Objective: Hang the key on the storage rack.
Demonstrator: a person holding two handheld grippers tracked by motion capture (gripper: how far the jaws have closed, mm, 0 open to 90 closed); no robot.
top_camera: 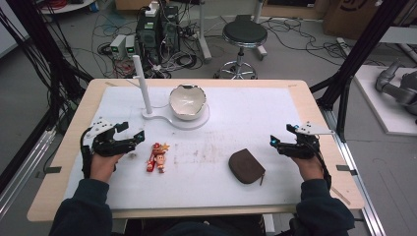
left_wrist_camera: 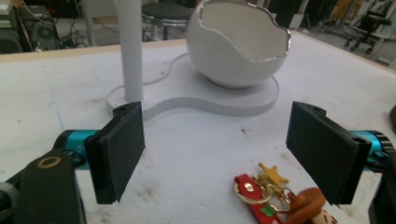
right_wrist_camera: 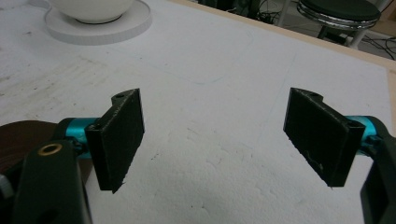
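On the white mat (top_camera: 246, 118) a toy keychain (top_camera: 158, 157) lies at about 8 o'clock from the mat's middle, its long axis running 12 to 6, the gold star charm at the 12 o'clock end. In the left gripper view its red strap (left_wrist_camera: 254, 205), gold star (left_wrist_camera: 273, 172) and brown-hatted figure (left_wrist_camera: 308, 205) sit low between the jaws, toward the right one.

The left gripper (top_camera: 129, 133) hangs just at 9 o'clock of the keychain, jaws spread wide and holding nothing. The right gripper (top_camera: 280, 135) is at 3 o'clock on the mat, also released and empty.

A brown zip pouch (top_camera: 246, 166) lies at 5 o'clock, near the right gripper, its zipper pull toward 4 o'clock.

At 11 o'clock stands a white base (top_camera: 189, 120) with an upright post (top_camera: 141, 81) and a cracked-egg bowl (top_camera: 187, 102).

Bare mat lies open between keychain and pouch and across the 1 to 3 o'clock quarter. The wooden table edge (top_camera: 196, 82) frames the mat all round.
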